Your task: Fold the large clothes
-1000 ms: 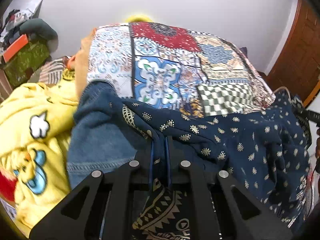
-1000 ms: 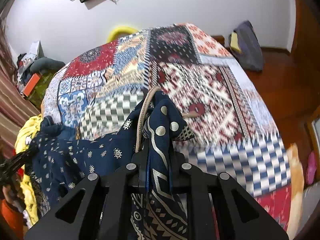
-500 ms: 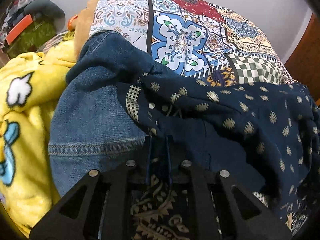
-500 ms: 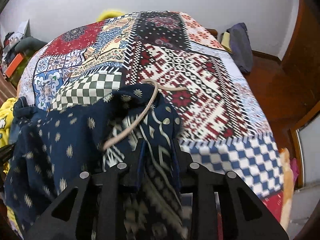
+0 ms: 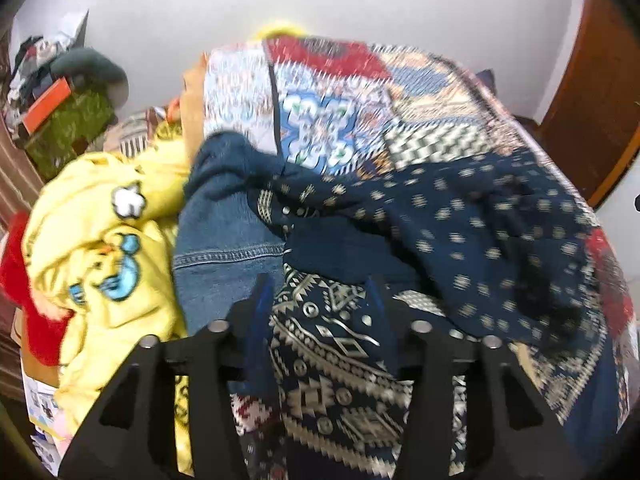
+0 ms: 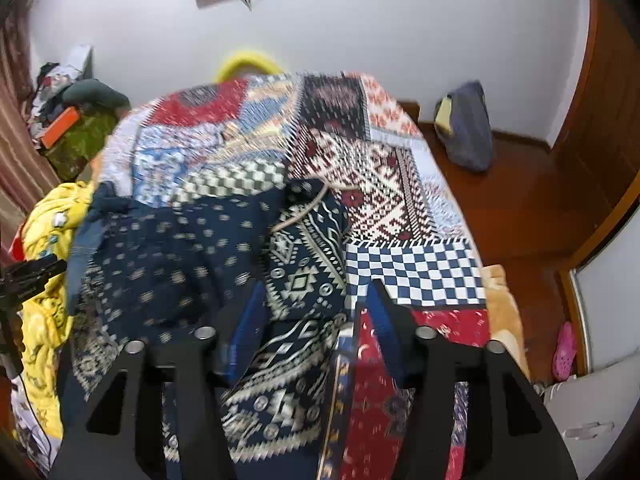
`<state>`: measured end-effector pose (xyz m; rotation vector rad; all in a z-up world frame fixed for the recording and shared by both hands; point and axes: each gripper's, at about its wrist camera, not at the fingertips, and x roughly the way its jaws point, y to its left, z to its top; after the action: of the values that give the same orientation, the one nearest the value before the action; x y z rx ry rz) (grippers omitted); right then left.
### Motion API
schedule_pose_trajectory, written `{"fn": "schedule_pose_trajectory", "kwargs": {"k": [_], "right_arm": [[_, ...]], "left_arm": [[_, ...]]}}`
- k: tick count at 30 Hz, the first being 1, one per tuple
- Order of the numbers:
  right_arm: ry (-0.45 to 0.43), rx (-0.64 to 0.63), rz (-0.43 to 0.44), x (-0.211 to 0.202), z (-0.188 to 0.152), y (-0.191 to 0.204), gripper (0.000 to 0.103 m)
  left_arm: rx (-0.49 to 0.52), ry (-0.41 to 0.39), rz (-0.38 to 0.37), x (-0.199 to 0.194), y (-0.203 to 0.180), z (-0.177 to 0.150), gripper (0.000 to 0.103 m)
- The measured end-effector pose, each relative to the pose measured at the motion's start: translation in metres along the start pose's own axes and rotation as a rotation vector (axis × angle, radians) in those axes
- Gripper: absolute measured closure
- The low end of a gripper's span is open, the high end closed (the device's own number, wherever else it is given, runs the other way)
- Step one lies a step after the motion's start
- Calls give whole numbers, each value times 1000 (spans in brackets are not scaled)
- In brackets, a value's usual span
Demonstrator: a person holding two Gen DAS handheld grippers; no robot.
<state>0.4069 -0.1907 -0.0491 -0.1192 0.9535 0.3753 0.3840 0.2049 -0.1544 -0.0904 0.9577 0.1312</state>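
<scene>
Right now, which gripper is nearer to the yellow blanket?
Left. The left gripper hovers over the navy garment with the yellow blanket close beside it, past the denim. The right gripper is at the garment's far end, near the checked patch.

R gripper sat w/ jaws apart, having just been opening; navy patterned garment lay below and between the fingers, pads not pressing it. Garment was bunched on the patchwork bedspread, a beige drawstring trailing over its top edge. Yellow cartoon-print cloth was heaped at far left, touching the garment's edge. Black part of the other gripper showed at left edge. Blue-grey bag leaned on the wall, well apart from the bed.
</scene>
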Motion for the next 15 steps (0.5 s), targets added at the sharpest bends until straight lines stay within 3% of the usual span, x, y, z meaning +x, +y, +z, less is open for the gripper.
{"fn": "schedule_pose_trajectory", "kwargs": {"k": [3,7,15], "right_arm": [[-23,-26,-8,-25,-12,10,37],[-21,-64,4,-47,-33,22,36],[69,-76,60,-56,-89,33,36]], "left_arm": [[14,-32,-21,-34,-6,-8,47],[10,-44,-48,-64,-3,-21,33],[-15,12,-131,-89,10,-73,32]]}}
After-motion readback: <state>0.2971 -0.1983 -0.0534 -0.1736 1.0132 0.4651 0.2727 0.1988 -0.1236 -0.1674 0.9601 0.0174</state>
